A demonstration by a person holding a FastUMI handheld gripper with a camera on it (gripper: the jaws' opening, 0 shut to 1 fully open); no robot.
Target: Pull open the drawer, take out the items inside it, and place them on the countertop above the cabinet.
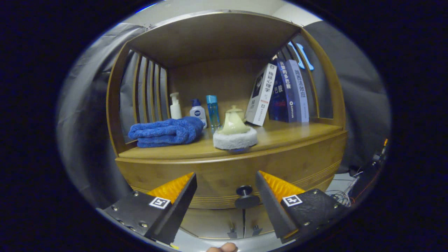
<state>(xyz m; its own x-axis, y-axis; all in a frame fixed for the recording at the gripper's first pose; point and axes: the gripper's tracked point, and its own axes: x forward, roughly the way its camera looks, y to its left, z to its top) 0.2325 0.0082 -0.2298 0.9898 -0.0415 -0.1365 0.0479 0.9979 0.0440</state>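
Note:
A wooden cabinet stands ahead with its drawer closed under the countertop. The drawer's dark round knob sits just ahead of my fingers, between them and nearer the right one. My gripper is open, with nothing between its fingers. The drawer's contents are hidden. On the countertop near its front edge rests a pale green teapot-shaped item on a white fluffy pad.
On the countertop lie a folded blue towel at the left, three bottles at the back, and leaning books at the right. Slatted sides and a top board enclose the shelf. Below the drawer are two cabinet doors. Cables lie on the floor right.

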